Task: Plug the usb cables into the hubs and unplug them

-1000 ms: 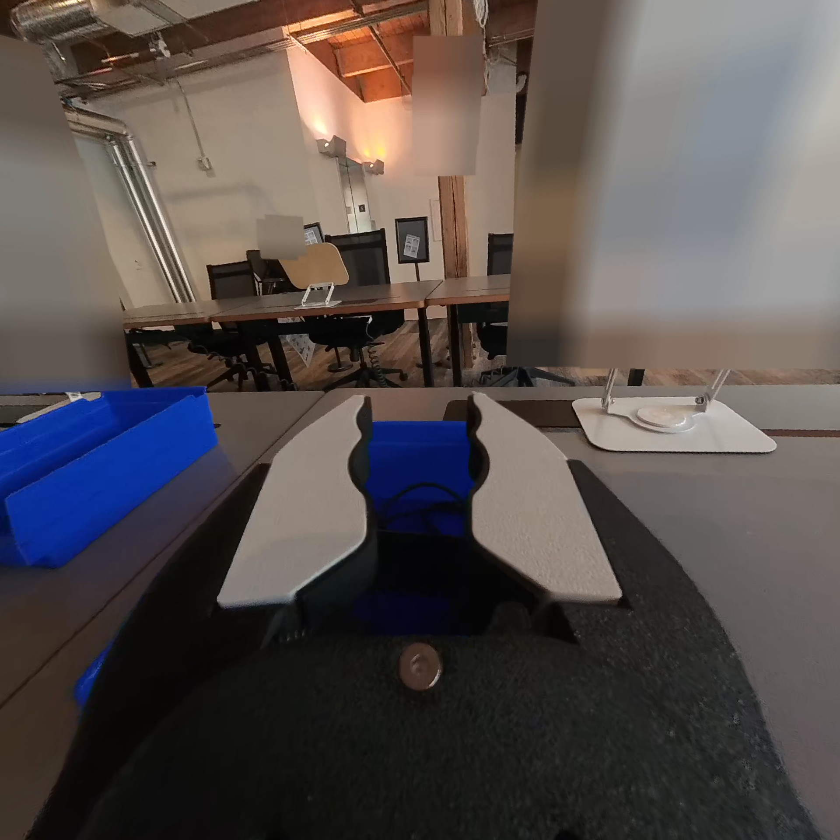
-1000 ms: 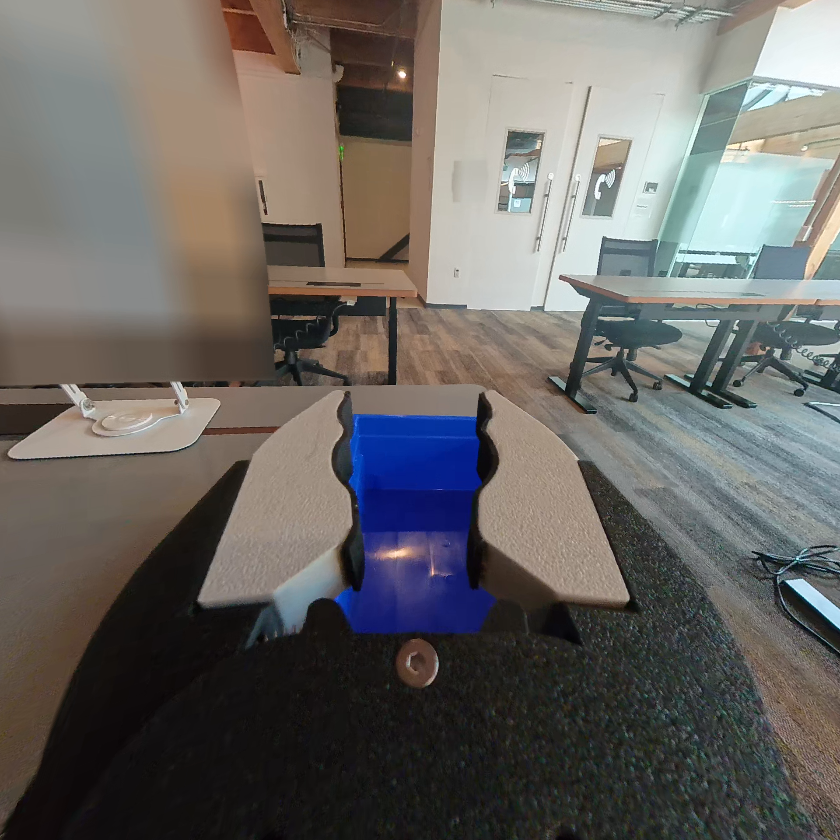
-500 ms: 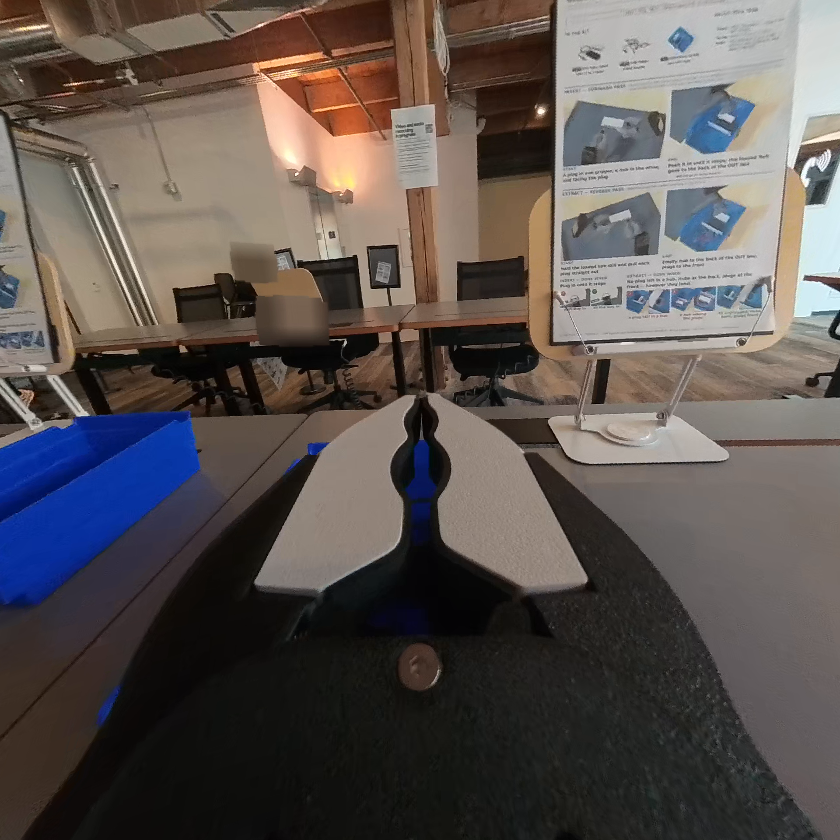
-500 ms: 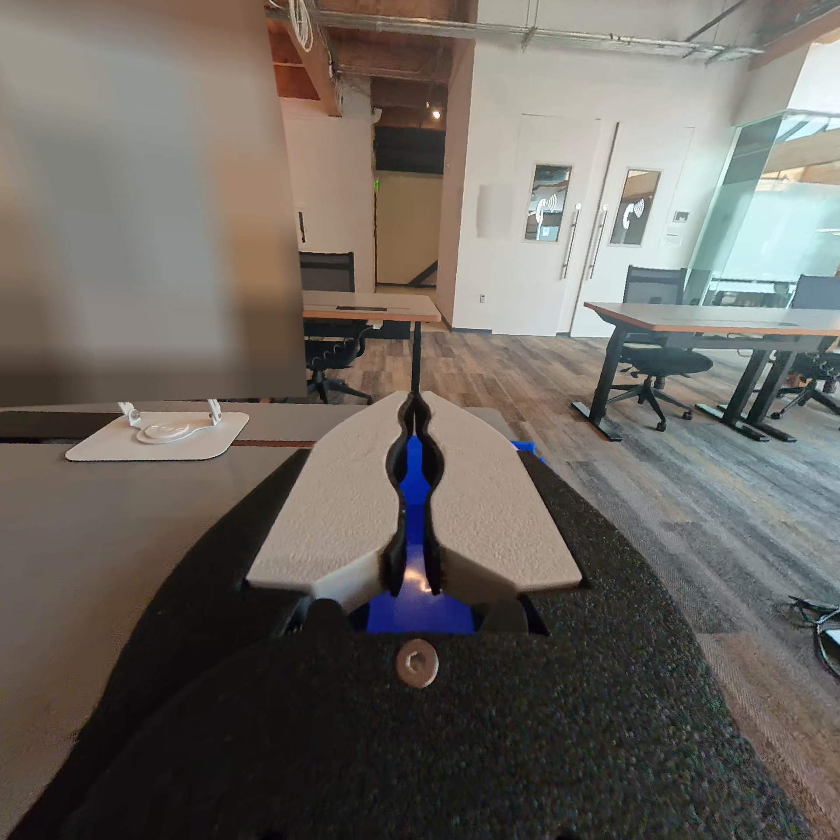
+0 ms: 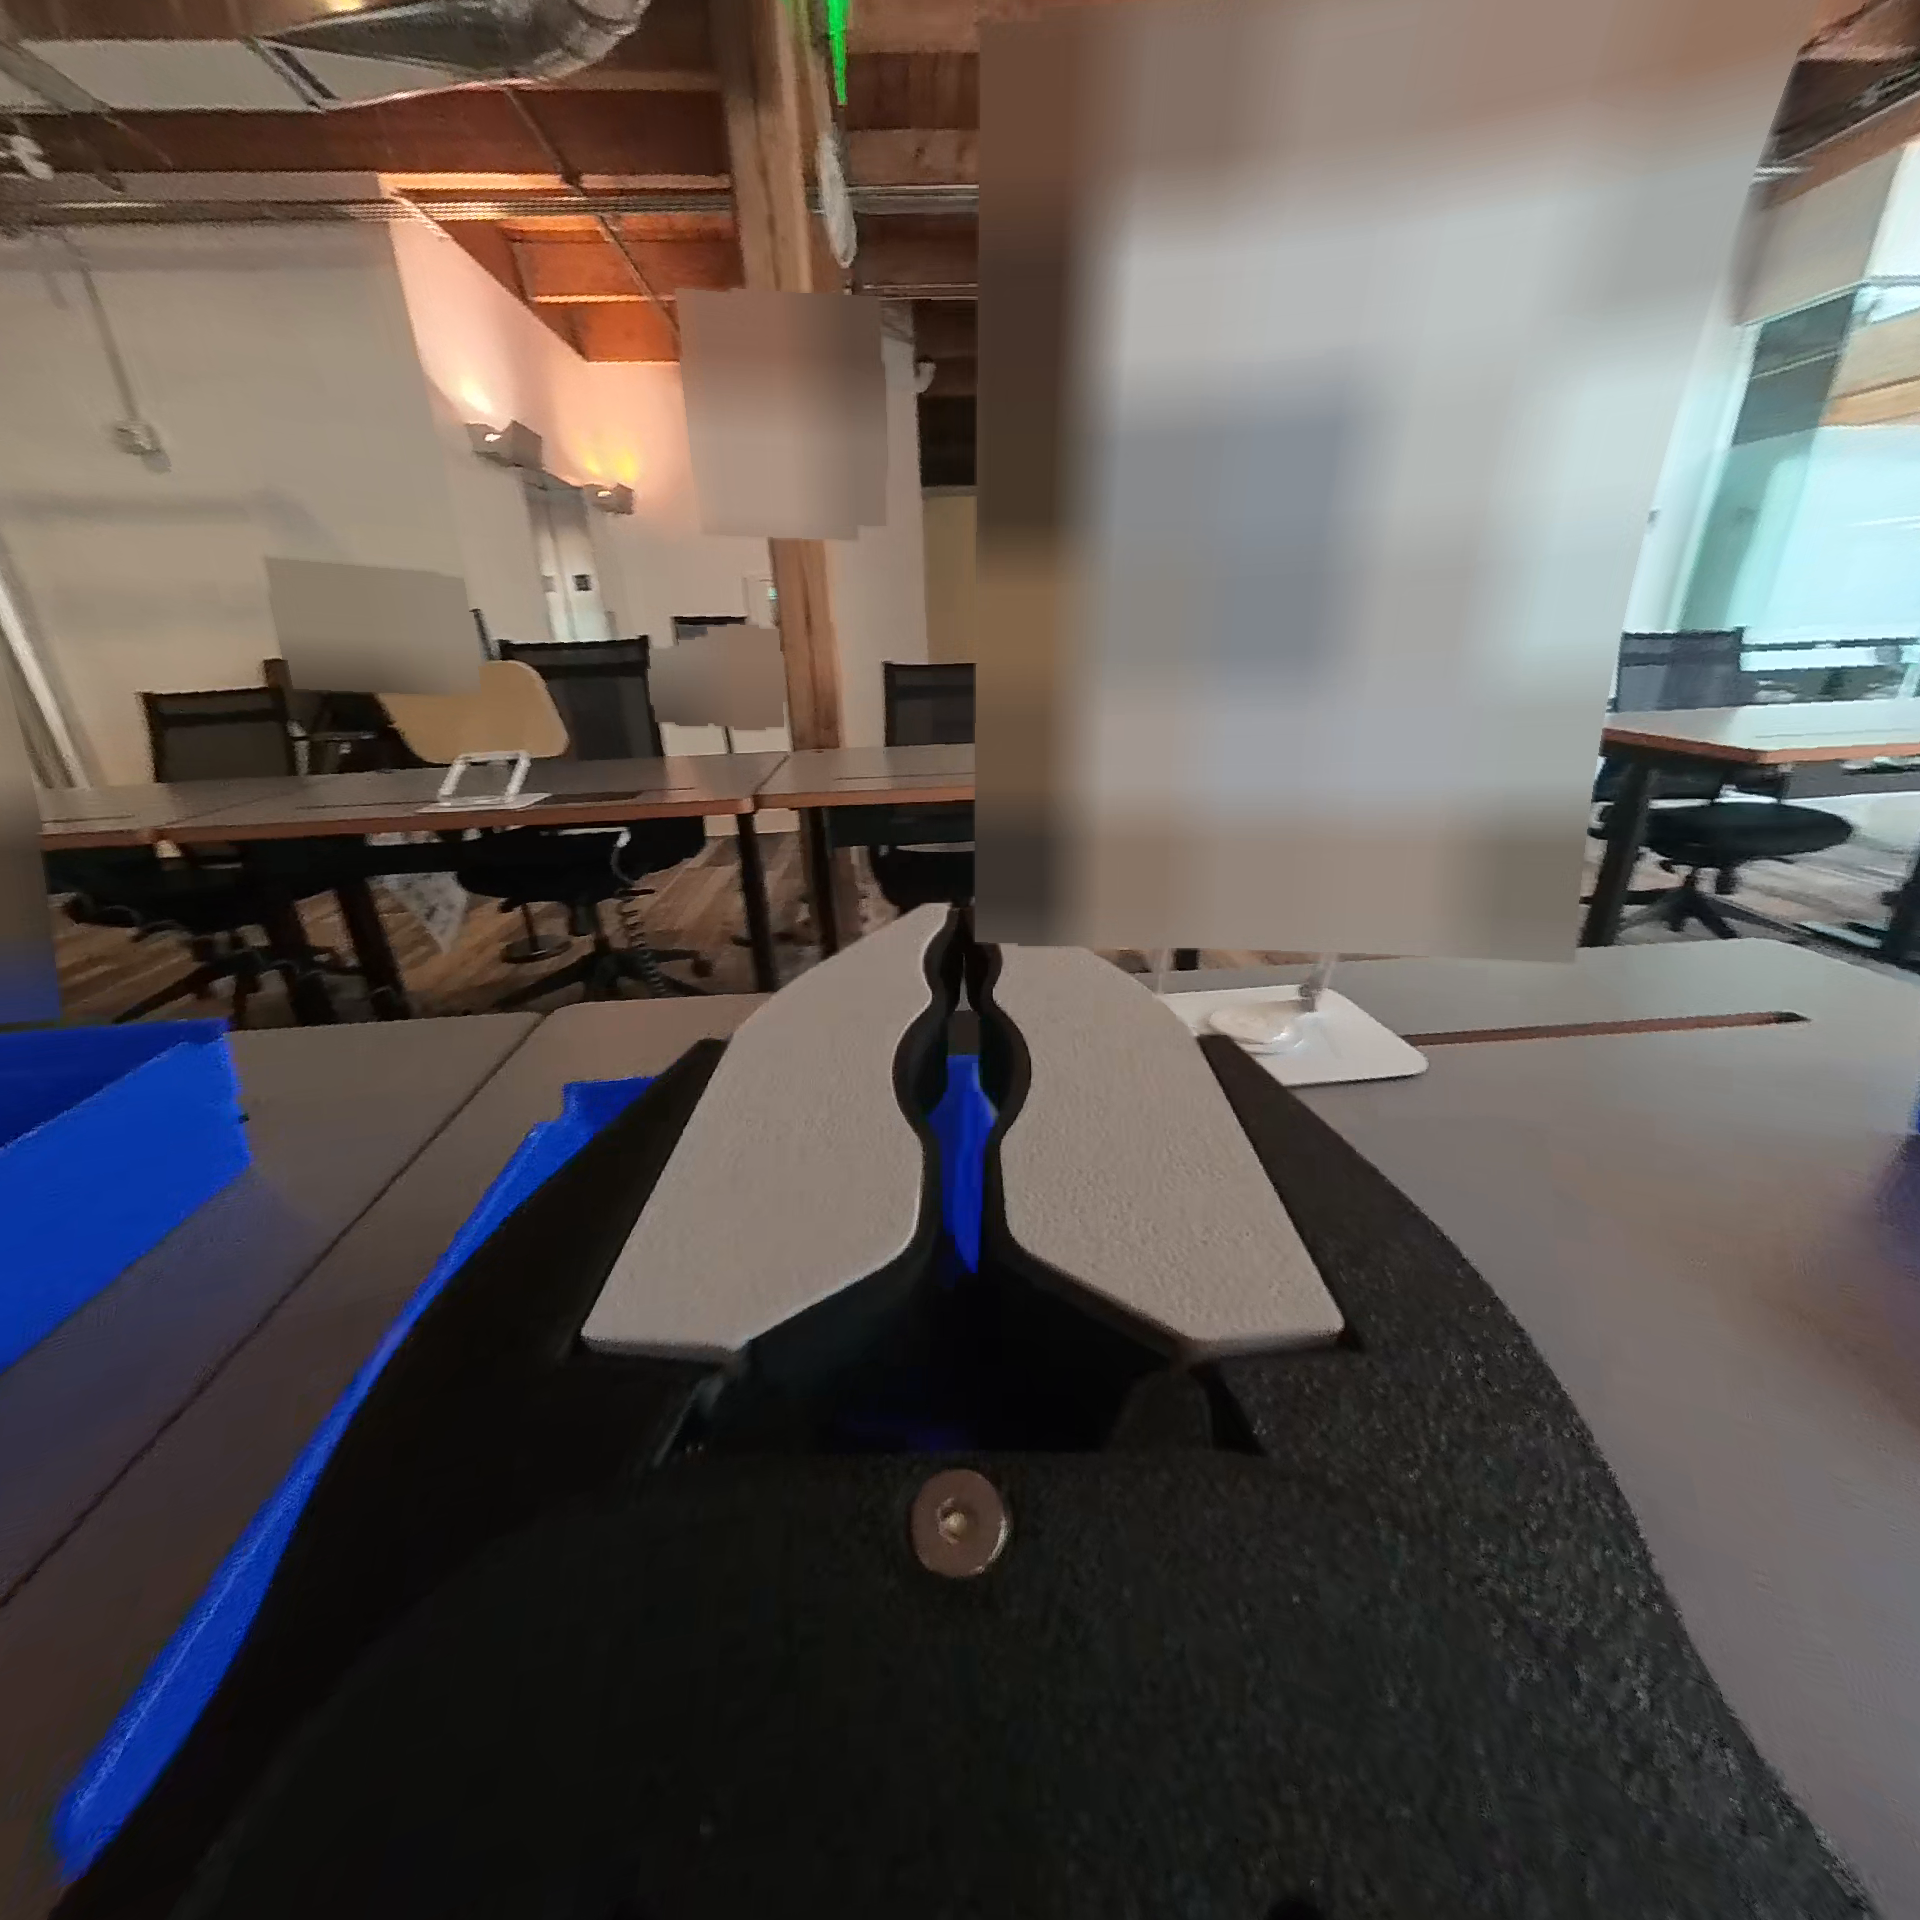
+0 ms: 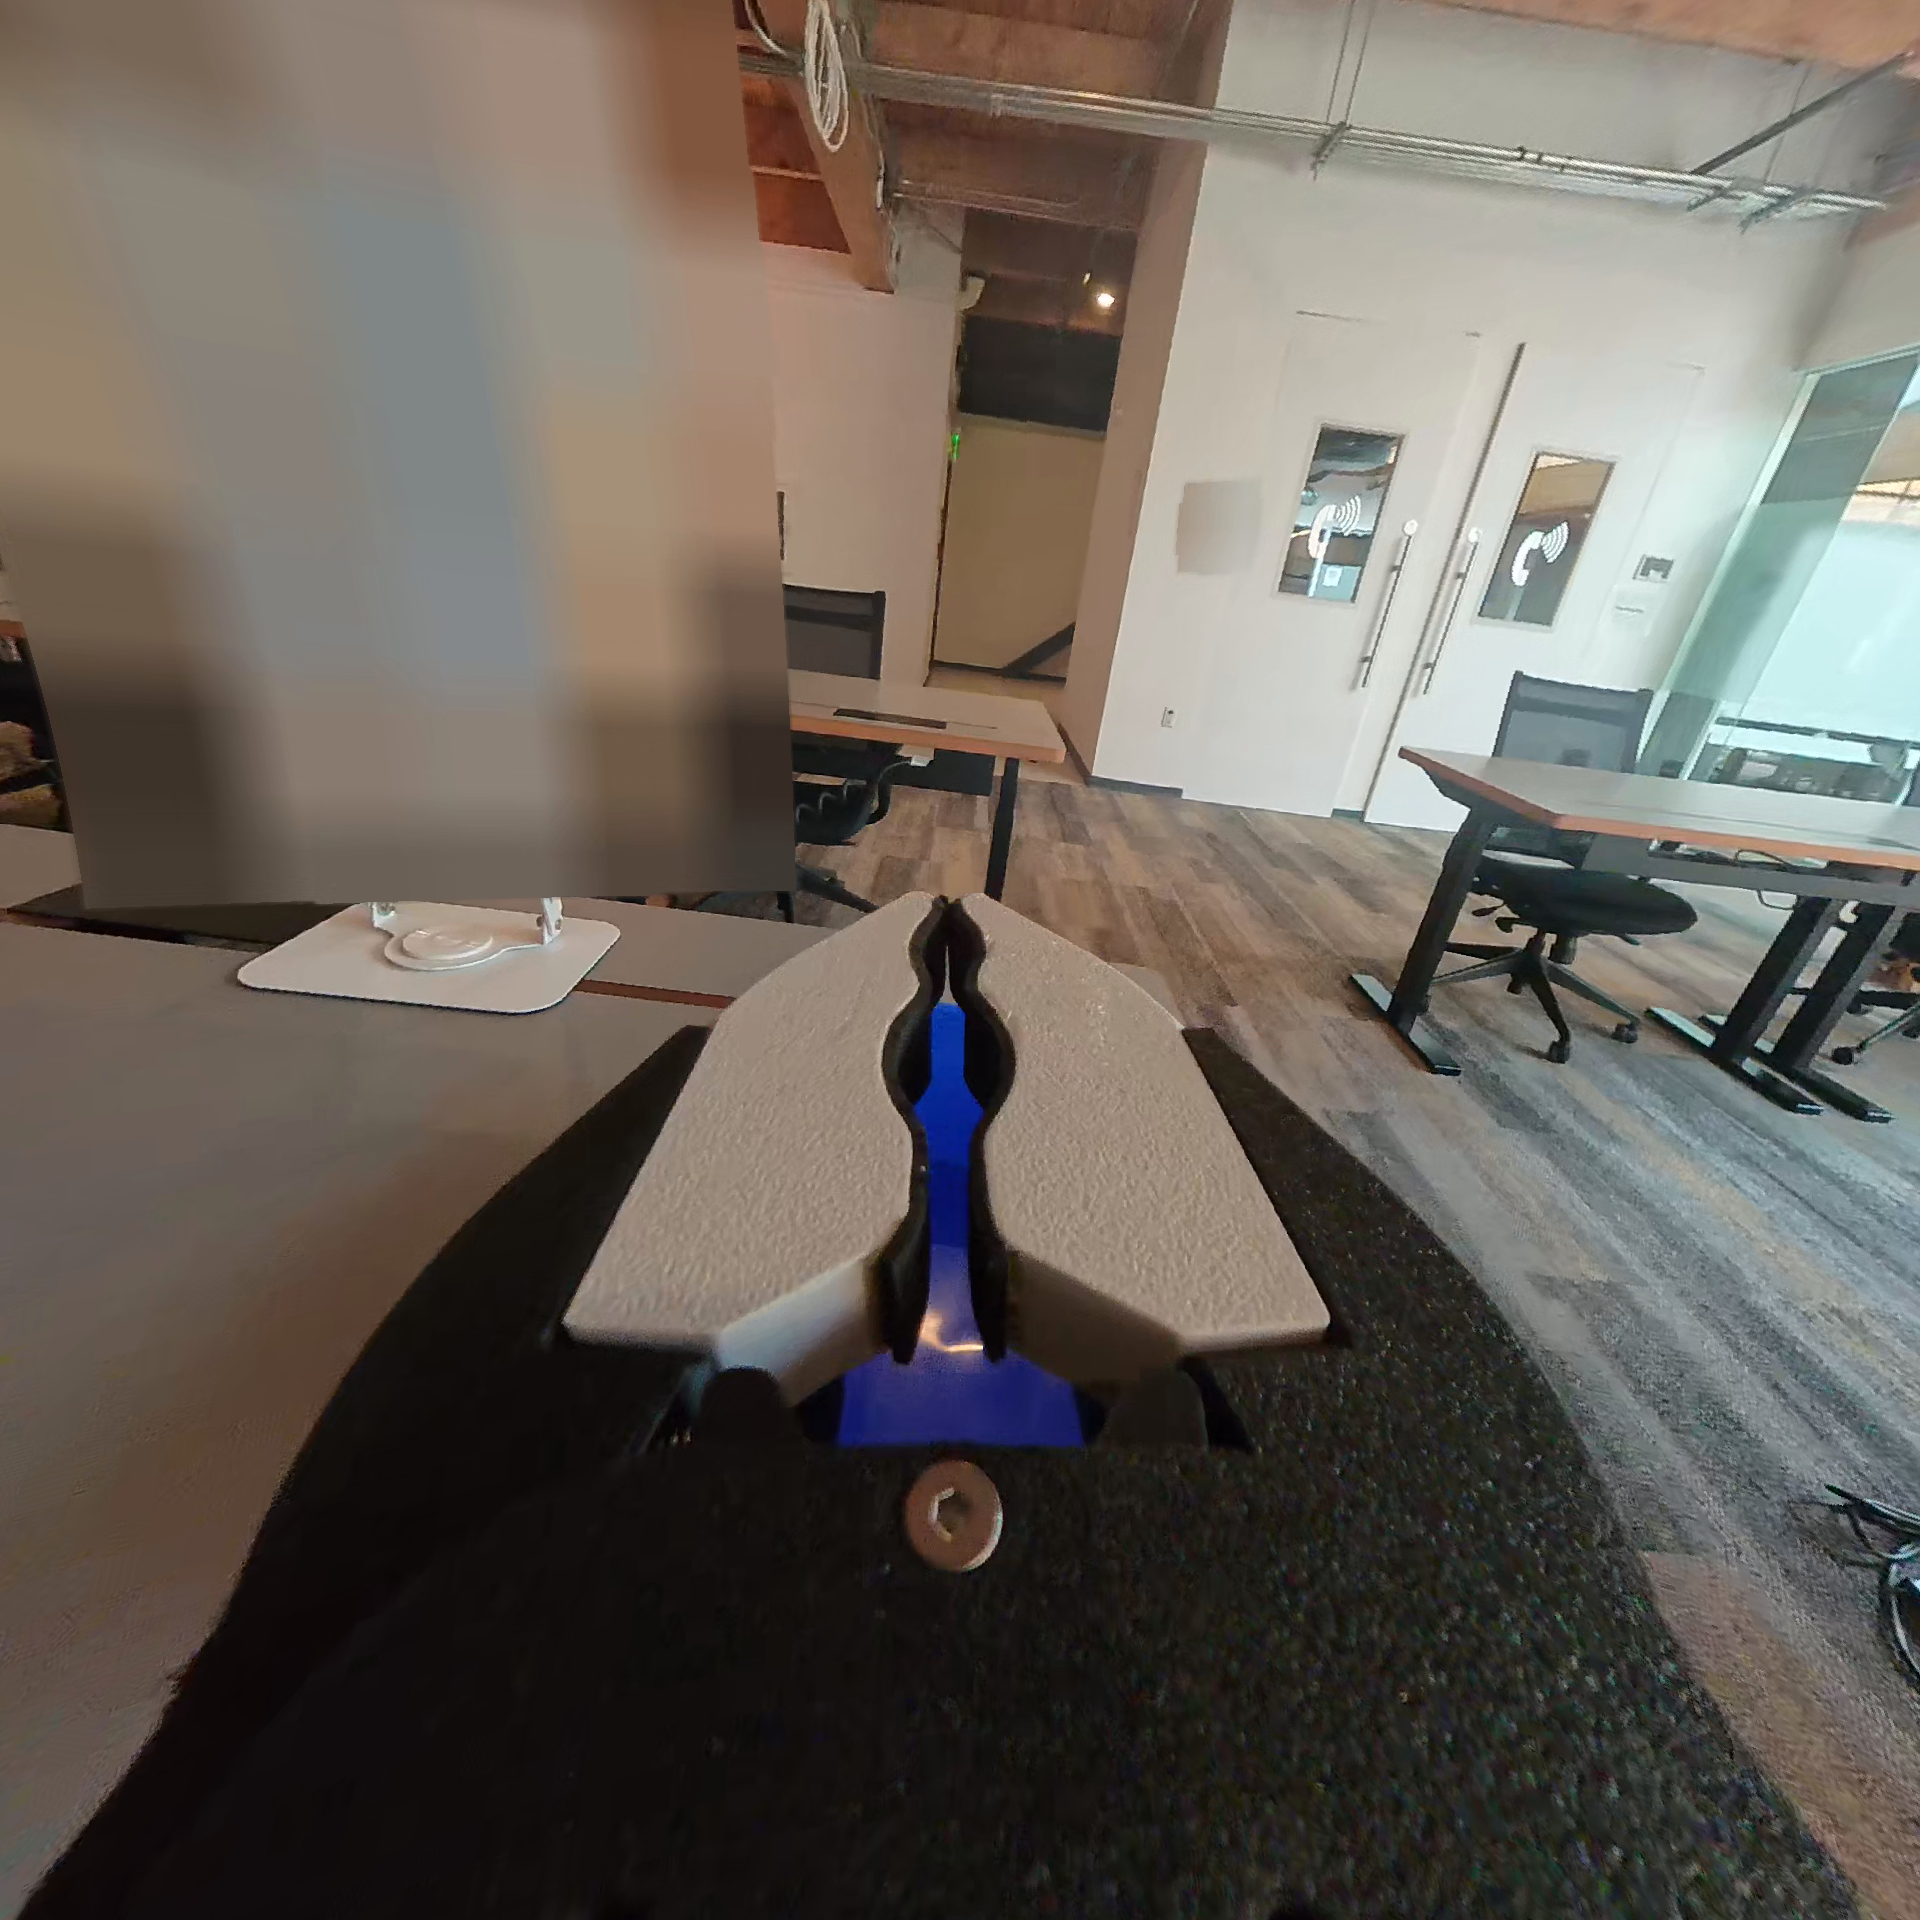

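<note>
No USB cable or hub shows in either view. My left gripper [image 5: 964, 935] is shut with nothing between its grey fingers [image 5: 790, 1174]. It hangs over a blue bin [image 5: 312, 1455] on the grey table; the bin's contents are hidden under the gripper. My right gripper [image 6: 948, 914] is shut too and empty. It is above another blue bin [image 6: 951, 1403], which shows only through the gap between the fingers [image 6: 1122, 1174], near the table's right edge.
A second blue bin [image 5: 114, 1143] stands at the left on the table [image 5: 1610, 1195]. A white stand base [image 5: 1309, 1039] sits at the back and also shows in the right wrist view [image 6: 436, 951]. Right of the table is open floor with desks and chairs [image 6: 1558, 914]. Tip to tip, the grippers are about 65 cm apart.
Both grippers went from open to shut over the last second. Both views have risen, so less of the bins shows, and the left view has swung to the right.
</note>
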A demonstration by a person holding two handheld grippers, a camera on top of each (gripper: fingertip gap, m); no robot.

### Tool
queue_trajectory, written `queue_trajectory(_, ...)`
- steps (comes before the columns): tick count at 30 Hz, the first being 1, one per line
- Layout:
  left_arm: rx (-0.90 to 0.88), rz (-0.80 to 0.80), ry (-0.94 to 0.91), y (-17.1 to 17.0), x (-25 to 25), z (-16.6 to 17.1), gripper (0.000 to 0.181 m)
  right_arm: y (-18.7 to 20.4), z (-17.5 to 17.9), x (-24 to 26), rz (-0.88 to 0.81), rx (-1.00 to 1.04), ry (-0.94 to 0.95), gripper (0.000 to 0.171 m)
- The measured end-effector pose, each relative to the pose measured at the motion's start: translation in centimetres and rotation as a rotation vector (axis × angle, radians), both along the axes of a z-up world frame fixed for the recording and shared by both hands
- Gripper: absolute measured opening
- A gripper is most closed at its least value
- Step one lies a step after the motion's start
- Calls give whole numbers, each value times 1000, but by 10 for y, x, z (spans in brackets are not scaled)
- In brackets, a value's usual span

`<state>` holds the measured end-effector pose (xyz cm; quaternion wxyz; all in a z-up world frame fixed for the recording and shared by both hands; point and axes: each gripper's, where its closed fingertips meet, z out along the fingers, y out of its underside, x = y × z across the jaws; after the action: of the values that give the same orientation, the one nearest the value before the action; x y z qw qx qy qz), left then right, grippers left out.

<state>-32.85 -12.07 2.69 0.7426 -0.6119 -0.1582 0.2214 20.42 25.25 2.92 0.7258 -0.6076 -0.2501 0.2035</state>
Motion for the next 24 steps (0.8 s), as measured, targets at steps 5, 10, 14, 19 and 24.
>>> queue_trajectory(5,9,-62,3,-1,4,1,0,-5,1,-3,63,-4,11,0)
queue_trajectory(10,-13,-68,41,1,9,2,0,-5,-1,-8,68,-2,-7,0)
queue_trajectory(14,-8,-49,54,-1,7,4,0,-3,-3,-8,62,-6,-7,0)
queue_trajectory(19,-2,-18,58,-6,2,5,0,1,-6,-8,49,-15,-10,0)
queue_trajectory(24,-12,51,66,-11,-7,3,0,7,-11,-11,31,-33,-16,0)
